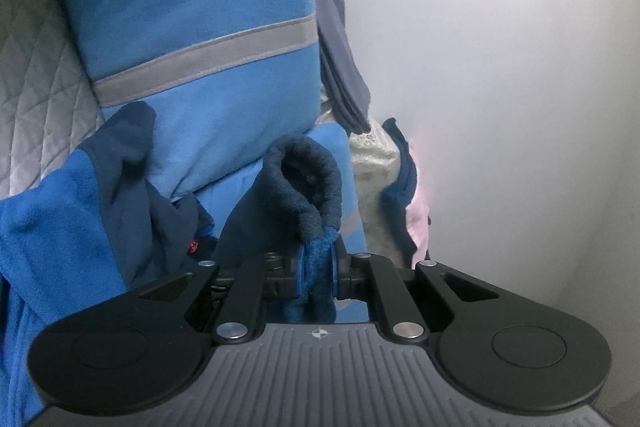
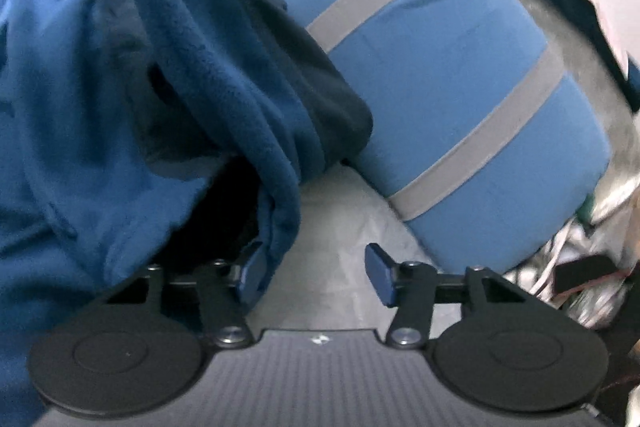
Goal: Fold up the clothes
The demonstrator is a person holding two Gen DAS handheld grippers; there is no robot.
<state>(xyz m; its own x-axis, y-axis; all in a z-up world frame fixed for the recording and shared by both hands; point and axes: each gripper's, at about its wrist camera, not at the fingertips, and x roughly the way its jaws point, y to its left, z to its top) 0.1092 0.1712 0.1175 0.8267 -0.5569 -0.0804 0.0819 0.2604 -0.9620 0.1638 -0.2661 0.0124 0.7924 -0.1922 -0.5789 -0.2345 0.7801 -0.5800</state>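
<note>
While left gripper point(image 1: 316, 269) pinches blue fleece garment point(image 1: 308, 183) at frame centre, keeping edge lifted, right gripper point(image 2: 316, 273) gapes empty, fleece point(image 2: 224, 75) draping left finger point(image 2: 250, 273), lower left.

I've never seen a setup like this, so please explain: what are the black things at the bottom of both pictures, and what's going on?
Each picture comes from a camera mounted on hand-held tongs, looking forward along their two fingers. A person holds one in each hand to fold clothes. In the left wrist view, the left tongs are shut on a blue fleece garment. In the right wrist view, the right tongs are open and hold nothing, with the fleece hanging against one finger. Behind lies a blue pillow with grey stripes on a quilted grey cover.
</note>
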